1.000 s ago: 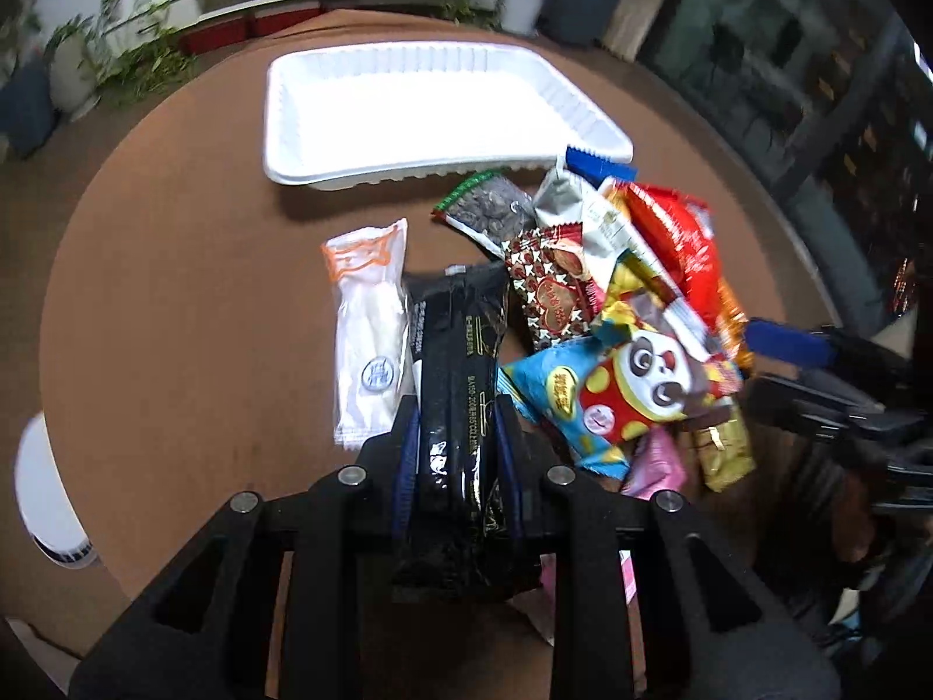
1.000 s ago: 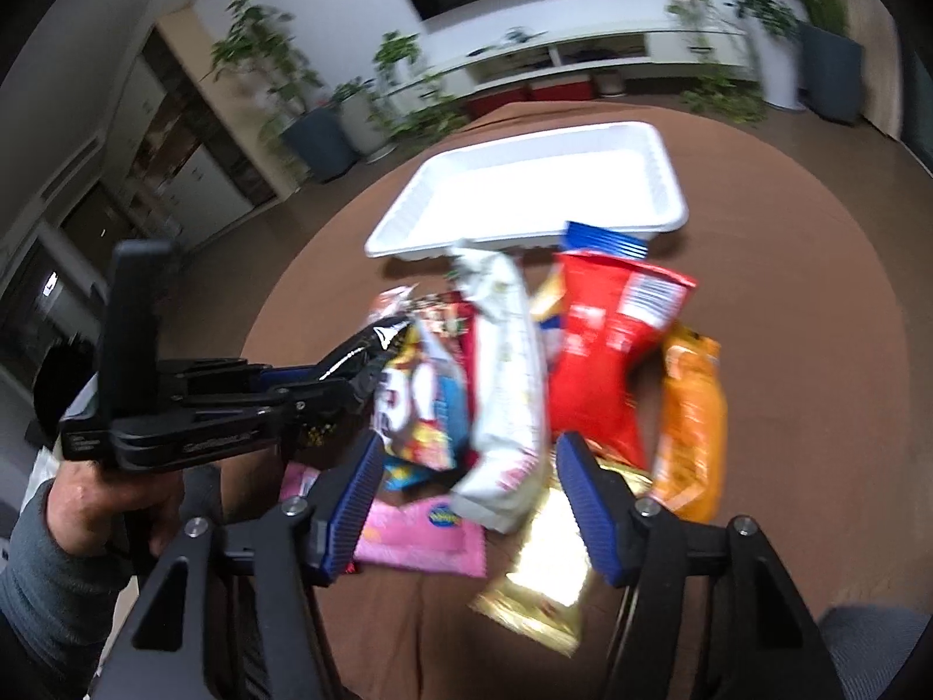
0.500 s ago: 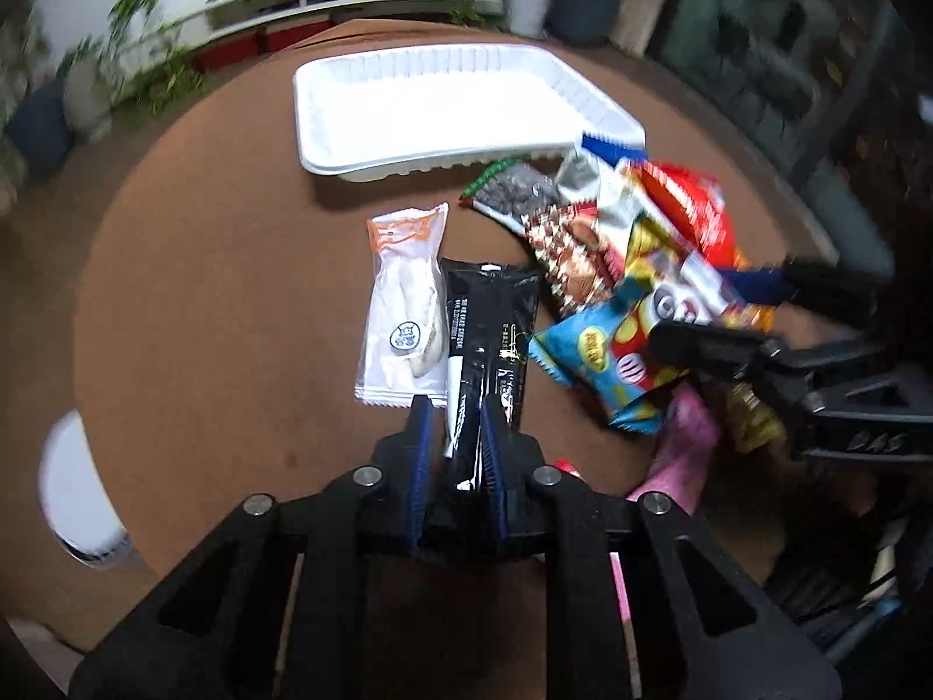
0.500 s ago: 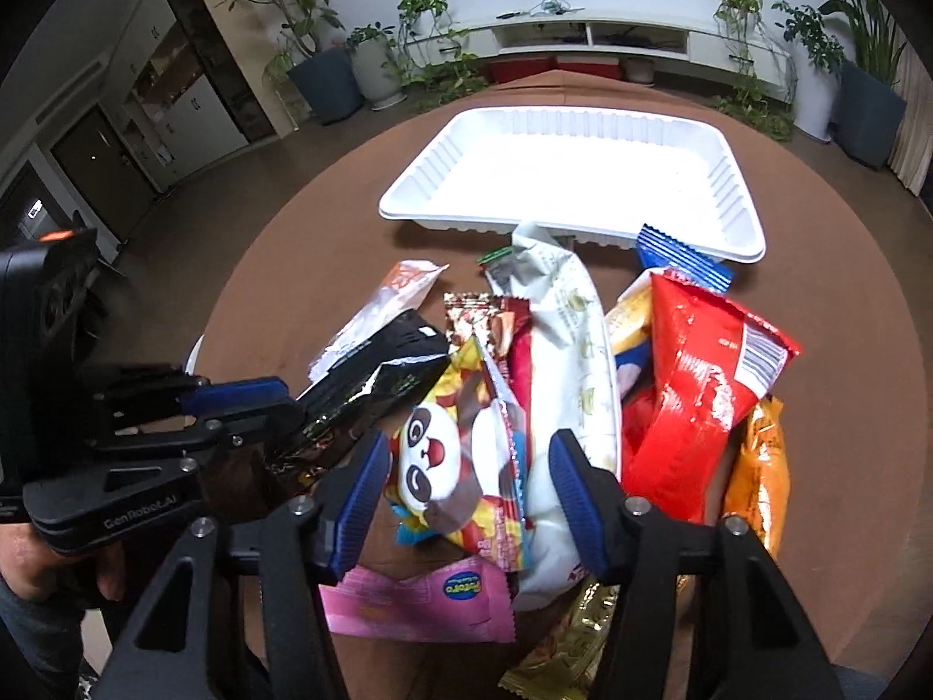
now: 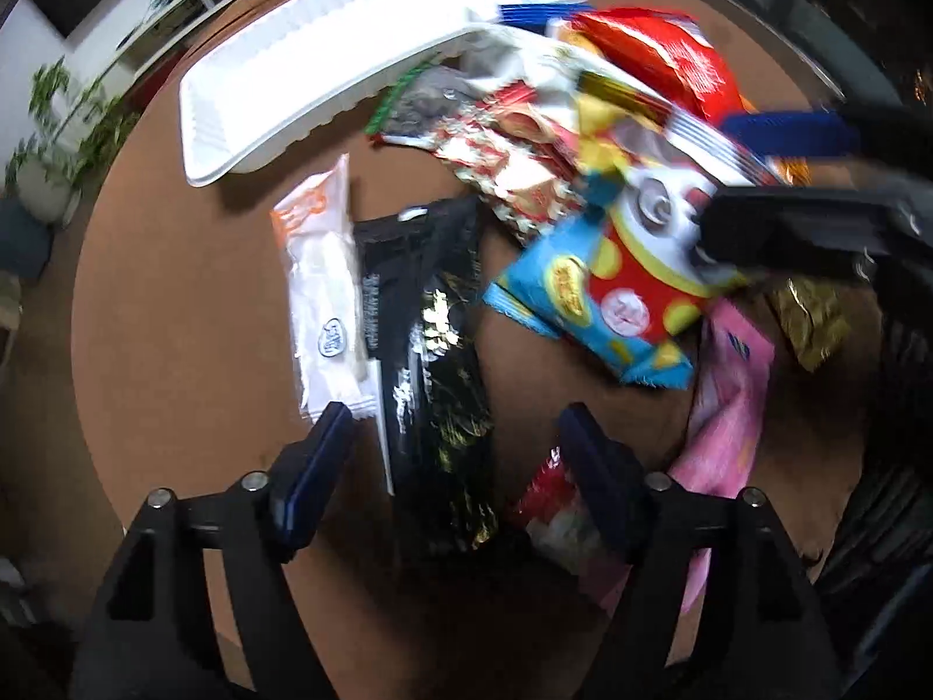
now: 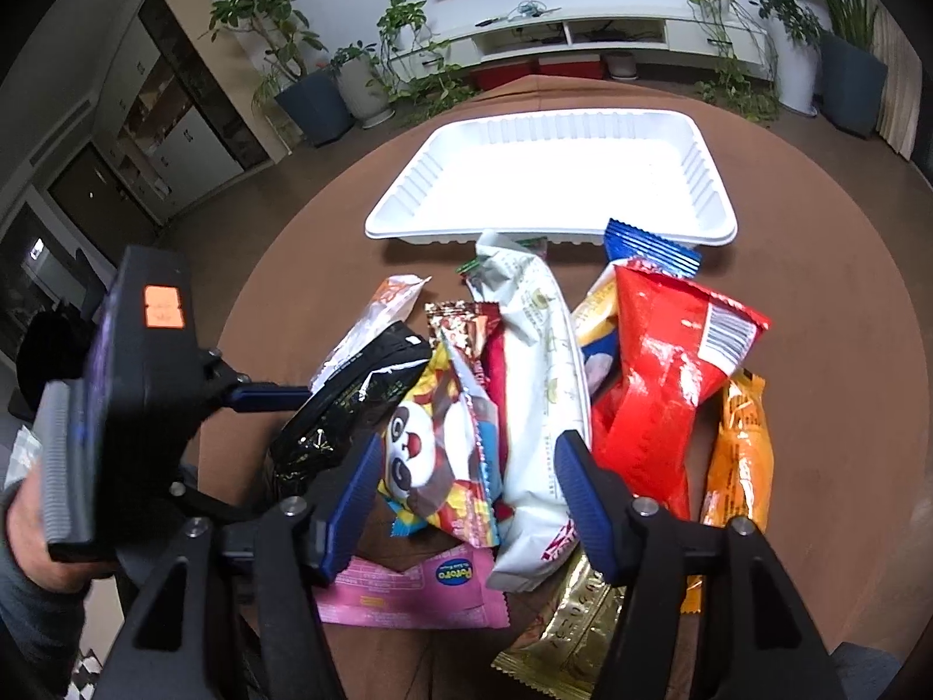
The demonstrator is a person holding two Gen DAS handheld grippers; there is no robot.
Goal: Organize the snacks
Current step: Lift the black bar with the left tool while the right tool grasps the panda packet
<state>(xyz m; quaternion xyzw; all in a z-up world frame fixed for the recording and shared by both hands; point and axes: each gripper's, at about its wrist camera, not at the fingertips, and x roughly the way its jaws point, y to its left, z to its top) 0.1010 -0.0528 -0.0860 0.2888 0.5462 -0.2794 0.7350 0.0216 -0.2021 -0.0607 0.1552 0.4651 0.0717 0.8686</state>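
My left gripper (image 5: 455, 437) is open, its jaws on either side of a black snack packet (image 5: 431, 361) that lies on the brown round table (image 5: 192, 303). That packet shows in the right wrist view (image 6: 344, 402) too. My right gripper (image 6: 466, 466) is open above a panda snack bag (image 6: 437, 455) and a long white packet (image 6: 536, 385). An empty white tray (image 6: 554, 175) sits at the table's far side, also seen in the left wrist view (image 5: 326, 64). The left gripper's body (image 6: 140, 408) is at the left.
A pile of snacks lies before the tray: a red bag (image 6: 659, 373), an orange packet (image 6: 740, 449), a pink packet (image 6: 408, 589), a gold packet (image 6: 571, 624), a blue wrapper (image 6: 653, 251). A white-and-orange packet (image 5: 321, 274) lies left of the black one.
My left gripper has opened and let go of the black packet, which now lies on the table. The right gripper has come down closer over the panda bag.
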